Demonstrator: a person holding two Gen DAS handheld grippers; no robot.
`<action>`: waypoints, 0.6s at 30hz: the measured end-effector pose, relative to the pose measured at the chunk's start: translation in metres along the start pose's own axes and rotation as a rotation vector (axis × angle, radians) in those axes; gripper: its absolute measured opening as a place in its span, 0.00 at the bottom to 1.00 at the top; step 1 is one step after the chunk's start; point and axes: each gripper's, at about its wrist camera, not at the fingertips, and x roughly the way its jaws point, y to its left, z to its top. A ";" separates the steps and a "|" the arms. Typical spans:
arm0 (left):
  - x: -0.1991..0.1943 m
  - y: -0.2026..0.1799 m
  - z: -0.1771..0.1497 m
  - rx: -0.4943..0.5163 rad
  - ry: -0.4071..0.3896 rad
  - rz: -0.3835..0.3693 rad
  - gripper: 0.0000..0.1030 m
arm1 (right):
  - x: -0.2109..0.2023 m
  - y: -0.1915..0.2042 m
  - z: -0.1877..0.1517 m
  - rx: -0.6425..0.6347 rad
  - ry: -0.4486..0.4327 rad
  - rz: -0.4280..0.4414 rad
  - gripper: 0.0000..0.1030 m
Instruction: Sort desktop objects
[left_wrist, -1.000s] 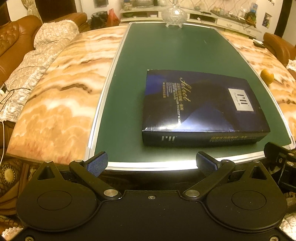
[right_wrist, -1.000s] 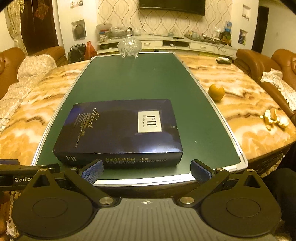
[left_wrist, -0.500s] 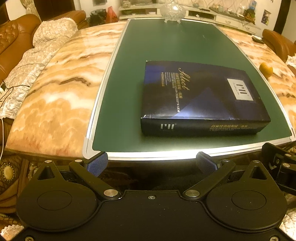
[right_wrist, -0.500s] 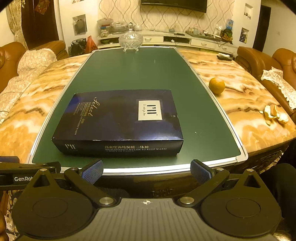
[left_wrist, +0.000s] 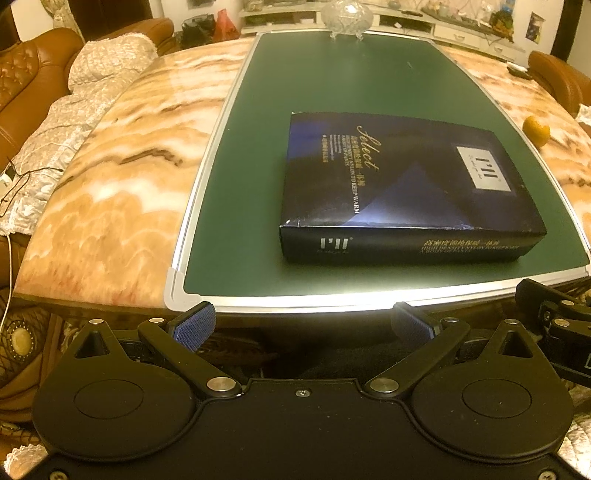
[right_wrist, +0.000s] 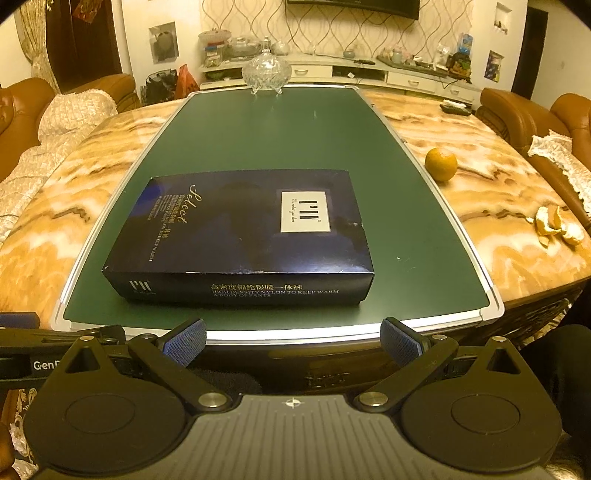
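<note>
Jaws wide before green board (right_wrist: 280, 140) on marble table (right_wrist: 491, 184)

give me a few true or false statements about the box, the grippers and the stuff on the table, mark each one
1. The dark blue box lies flat on the green board. True.
2. The right gripper is shut on the box. False: its jaws stand wide open, short of the board's near edge, holding nothing.
3. The whole orange sits on the marble table, off the board. True.
4. The glass bowl stands on top of the box. False: it stands at the board's far end, apart from the box.
5. The left gripper is open and empty. True.
6. The orange peel lies on the box. False: it lies on the marble.
</note>
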 end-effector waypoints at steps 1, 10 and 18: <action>0.001 0.000 0.000 0.000 0.002 0.001 1.00 | 0.001 0.000 0.000 0.000 0.002 0.001 1.00; 0.004 -0.002 0.001 0.001 0.013 -0.001 1.00 | 0.006 0.001 0.001 0.001 0.013 0.005 1.00; 0.006 -0.003 0.001 0.001 0.023 0.002 1.00 | 0.010 0.002 0.000 0.001 0.026 0.006 1.00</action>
